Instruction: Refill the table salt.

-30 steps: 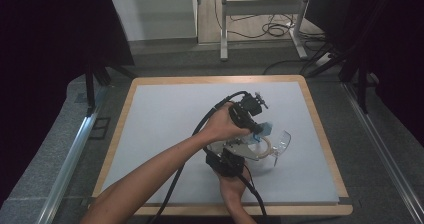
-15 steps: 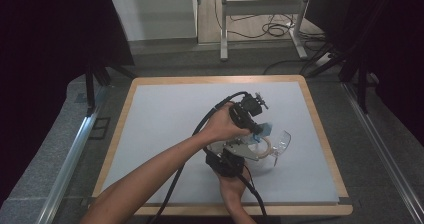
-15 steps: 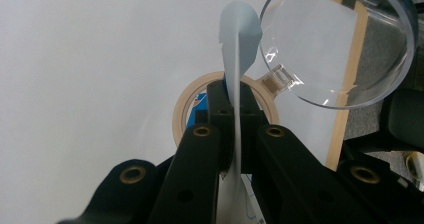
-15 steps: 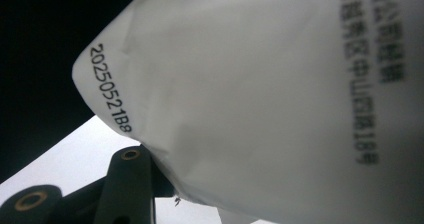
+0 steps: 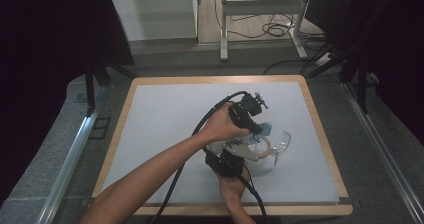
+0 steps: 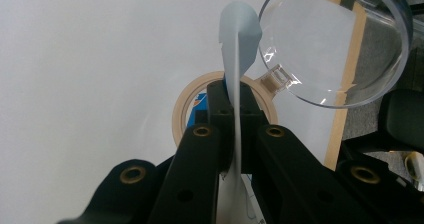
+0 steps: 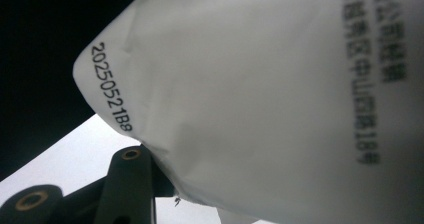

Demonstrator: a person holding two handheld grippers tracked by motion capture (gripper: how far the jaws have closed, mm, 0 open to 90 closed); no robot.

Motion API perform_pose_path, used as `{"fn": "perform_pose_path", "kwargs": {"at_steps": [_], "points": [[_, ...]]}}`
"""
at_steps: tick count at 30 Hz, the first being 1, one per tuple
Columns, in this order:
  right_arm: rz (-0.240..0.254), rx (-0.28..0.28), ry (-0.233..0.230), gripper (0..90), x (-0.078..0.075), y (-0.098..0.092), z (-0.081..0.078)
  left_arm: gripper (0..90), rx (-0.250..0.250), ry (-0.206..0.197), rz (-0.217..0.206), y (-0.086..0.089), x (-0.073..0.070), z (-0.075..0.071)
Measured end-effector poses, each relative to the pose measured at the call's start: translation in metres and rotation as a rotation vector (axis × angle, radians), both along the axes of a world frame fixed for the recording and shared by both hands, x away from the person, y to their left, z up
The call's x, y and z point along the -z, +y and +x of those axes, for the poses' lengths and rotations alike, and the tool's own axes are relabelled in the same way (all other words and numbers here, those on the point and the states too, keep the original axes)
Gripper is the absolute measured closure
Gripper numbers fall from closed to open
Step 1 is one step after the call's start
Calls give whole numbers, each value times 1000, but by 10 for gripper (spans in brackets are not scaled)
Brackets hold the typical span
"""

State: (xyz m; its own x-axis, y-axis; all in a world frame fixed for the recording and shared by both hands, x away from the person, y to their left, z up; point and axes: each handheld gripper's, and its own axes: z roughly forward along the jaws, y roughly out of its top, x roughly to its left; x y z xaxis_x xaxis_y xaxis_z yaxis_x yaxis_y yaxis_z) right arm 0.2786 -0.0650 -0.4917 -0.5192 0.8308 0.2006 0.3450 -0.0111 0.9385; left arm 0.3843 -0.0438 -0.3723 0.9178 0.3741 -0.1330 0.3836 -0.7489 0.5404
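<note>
Left tongs (image 6: 235,109) clamped on thin pale-blue sheet (image 6: 239,44), edge-on just above tan tape roll (image 6: 182,109) on tabletop (image 6: 90,59); right tongs (image 5: 231,160) half-closed, white printed packet (image 7: 280,94) touching them, grip unclear.

Two claws are counted: the left claw (image 5: 256,129) and the right claw (image 5: 239,156). One pale blue packet (image 6: 239,59) is seen. One roll of tape (image 6: 182,116) is seen. One clear plastic lid (image 6: 335,44) is seen at 3 o'clock. One bench (image 5: 160,119) is seen.
</note>
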Motion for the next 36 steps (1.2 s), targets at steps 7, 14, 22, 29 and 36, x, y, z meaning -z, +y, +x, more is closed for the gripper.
{"fn": "perform_pose_path", "kwargs": {"at_steps": [7,14,22,29,36], "points": [[14,1,1,498,0,1,-1,900,0,-1,9,0,0,0],[22,0,5,498,1,2,0,900,2,0,16,-1,2,0],[21,3,6,500,3,0,0,900,6,1,17,-2,3,0],[20,10,4,500,3,0,0,900,6,3,18,-4,3,0],[16,12,-3,500,1,0,0,900,9,3,21,-5,2,0]]}}
